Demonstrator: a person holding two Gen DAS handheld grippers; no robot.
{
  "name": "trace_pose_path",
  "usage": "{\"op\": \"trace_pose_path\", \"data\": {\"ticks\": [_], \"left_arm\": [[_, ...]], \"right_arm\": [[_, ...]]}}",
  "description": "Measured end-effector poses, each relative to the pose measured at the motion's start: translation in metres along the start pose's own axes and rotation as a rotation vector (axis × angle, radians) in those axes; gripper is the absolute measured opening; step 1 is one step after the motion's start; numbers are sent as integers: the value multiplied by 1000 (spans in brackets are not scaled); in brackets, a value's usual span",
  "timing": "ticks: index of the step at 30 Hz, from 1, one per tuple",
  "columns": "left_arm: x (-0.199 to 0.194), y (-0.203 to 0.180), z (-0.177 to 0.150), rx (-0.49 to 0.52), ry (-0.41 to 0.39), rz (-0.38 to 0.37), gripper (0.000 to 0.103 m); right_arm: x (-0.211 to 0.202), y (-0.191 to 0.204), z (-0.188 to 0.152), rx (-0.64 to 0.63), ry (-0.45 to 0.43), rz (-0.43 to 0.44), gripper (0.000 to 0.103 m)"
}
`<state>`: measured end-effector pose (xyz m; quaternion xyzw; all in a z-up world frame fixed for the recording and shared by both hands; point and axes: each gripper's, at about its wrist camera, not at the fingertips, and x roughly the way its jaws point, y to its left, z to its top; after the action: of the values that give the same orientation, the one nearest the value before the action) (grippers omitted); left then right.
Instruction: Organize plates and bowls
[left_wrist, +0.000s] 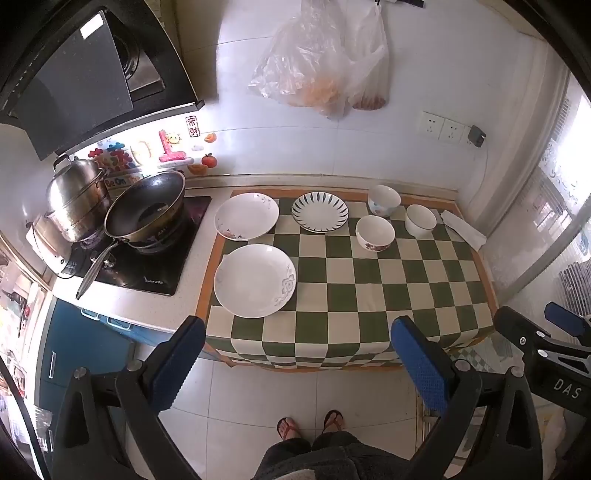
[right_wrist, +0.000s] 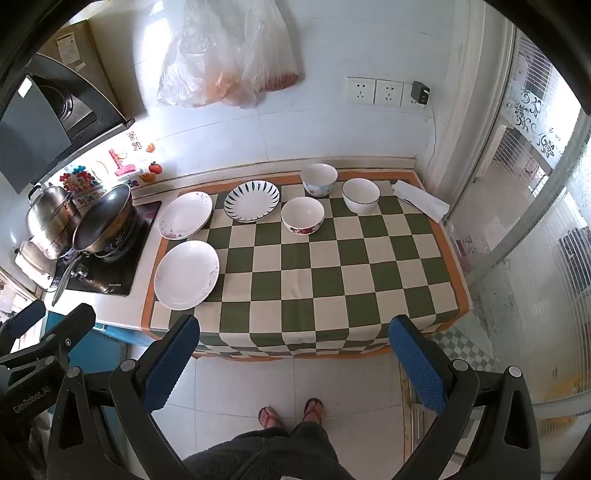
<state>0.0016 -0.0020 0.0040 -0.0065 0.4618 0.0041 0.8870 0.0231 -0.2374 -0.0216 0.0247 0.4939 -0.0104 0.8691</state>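
Note:
Three plates lie on the checkered cloth (left_wrist: 369, 288): a large white plate (left_wrist: 255, 280) at the front left, a floral white plate (left_wrist: 246, 216) behind it, and a blue-striped plate (left_wrist: 320, 212). Three bowls stand at the back right: a floral bowl (left_wrist: 375, 232), a blue-patterned bowl (left_wrist: 384, 200) and a plain white bowl (left_wrist: 420, 220). All show in the right wrist view too, with the large plate (right_wrist: 186, 274) and floral bowl (right_wrist: 303, 215). My left gripper (left_wrist: 295, 354) and right gripper (right_wrist: 293, 350) are open and empty, held above the floor in front of the counter.
A wok (left_wrist: 146, 206) and a steel pot (left_wrist: 75, 199) sit on the stove at the left. A folded white napkin (left_wrist: 463, 229) lies at the cloth's back right corner. Plastic bags (left_wrist: 325, 62) hang on the wall. A glass door (right_wrist: 535, 221) stands at the right.

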Motion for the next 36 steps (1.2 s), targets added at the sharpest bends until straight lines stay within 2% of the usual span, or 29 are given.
{"op": "trace_pose_path", "data": {"ticks": [24, 26, 36], "left_arm": [[-1, -1, 0, -3, 14, -5, 103], [1, -1, -1, -2, 12, -2, 103], [2, 0, -3, -5, 8, -5, 103]], "right_arm": [[0, 2, 6, 3, -1, -2, 103], [2, -3, -3, 7, -1, -1, 103], [3, -3, -2, 7, 0, -2, 103]]}}
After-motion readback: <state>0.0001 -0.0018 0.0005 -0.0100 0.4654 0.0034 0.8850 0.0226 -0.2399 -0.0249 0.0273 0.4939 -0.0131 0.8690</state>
